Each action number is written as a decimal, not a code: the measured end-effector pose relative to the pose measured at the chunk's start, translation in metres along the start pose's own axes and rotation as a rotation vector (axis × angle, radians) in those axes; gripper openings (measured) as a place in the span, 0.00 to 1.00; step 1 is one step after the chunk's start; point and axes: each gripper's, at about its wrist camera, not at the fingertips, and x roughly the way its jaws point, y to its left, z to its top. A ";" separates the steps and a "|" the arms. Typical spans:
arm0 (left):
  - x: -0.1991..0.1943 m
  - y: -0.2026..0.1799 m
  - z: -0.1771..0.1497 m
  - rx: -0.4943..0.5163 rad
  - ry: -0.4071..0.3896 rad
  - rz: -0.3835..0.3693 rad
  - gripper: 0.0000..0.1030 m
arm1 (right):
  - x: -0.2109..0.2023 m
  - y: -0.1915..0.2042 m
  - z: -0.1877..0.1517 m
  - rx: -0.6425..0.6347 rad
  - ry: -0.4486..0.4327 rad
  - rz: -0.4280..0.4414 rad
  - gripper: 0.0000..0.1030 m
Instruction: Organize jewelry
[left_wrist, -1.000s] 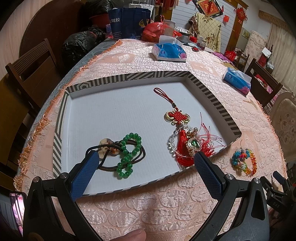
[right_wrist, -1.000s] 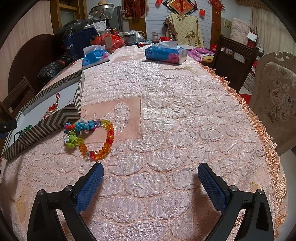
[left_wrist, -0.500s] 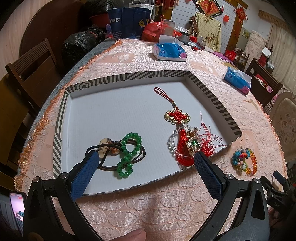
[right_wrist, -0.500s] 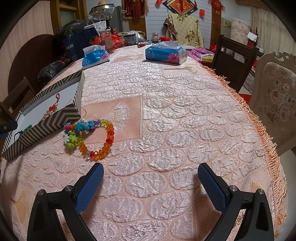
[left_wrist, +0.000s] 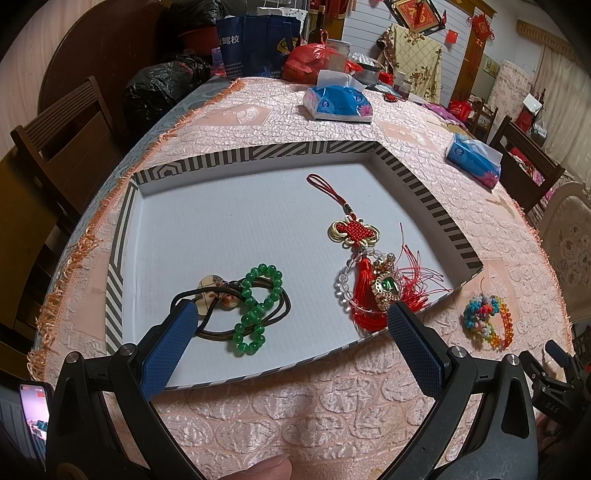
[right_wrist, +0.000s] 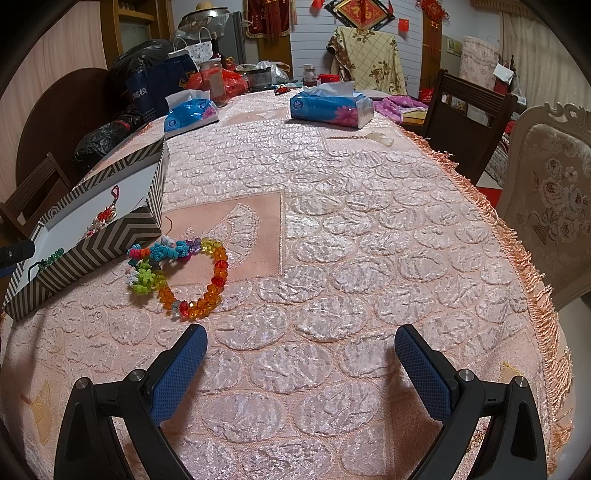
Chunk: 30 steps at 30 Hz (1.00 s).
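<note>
A shallow striped-rim box (left_wrist: 424, 186) with a white floor holds a green bead bracelet (left_wrist: 258, 306), a dark cord necklace with a stone pendant (left_wrist: 218, 291) and a red knot tassel charm (left_wrist: 356, 236) lying over a clear bead bracelet. My left gripper (left_wrist: 291, 321) is open and empty above the box's near edge. Colourful bead bracelets (right_wrist: 177, 269) lie on the cloth just right of the box (right_wrist: 96, 243); they also show in the left wrist view (left_wrist: 487, 321). My right gripper (right_wrist: 301, 347) is open and empty, low over the cloth, near and right of them.
Two blue tissue packs (right_wrist: 328, 109) (right_wrist: 190, 114) sit further back on the pink tablecloth. Bags and jars (left_wrist: 258, 40) crowd the far end. Wooden chairs (left_wrist: 62, 140) (right_wrist: 469, 118) stand at both sides. The table's fringed edge (right_wrist: 517, 240) curves on the right.
</note>
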 end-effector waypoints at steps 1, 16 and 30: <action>0.000 0.000 0.000 0.000 0.001 0.000 1.00 | 0.000 0.000 0.000 0.001 0.000 0.000 0.98; 0.004 -0.003 -0.004 0.016 0.009 0.021 1.00 | -0.002 0.003 0.000 -0.009 -0.011 0.007 0.98; 0.006 -0.006 -0.006 0.020 0.012 0.021 1.00 | -0.003 0.006 -0.002 -0.013 -0.015 0.005 0.98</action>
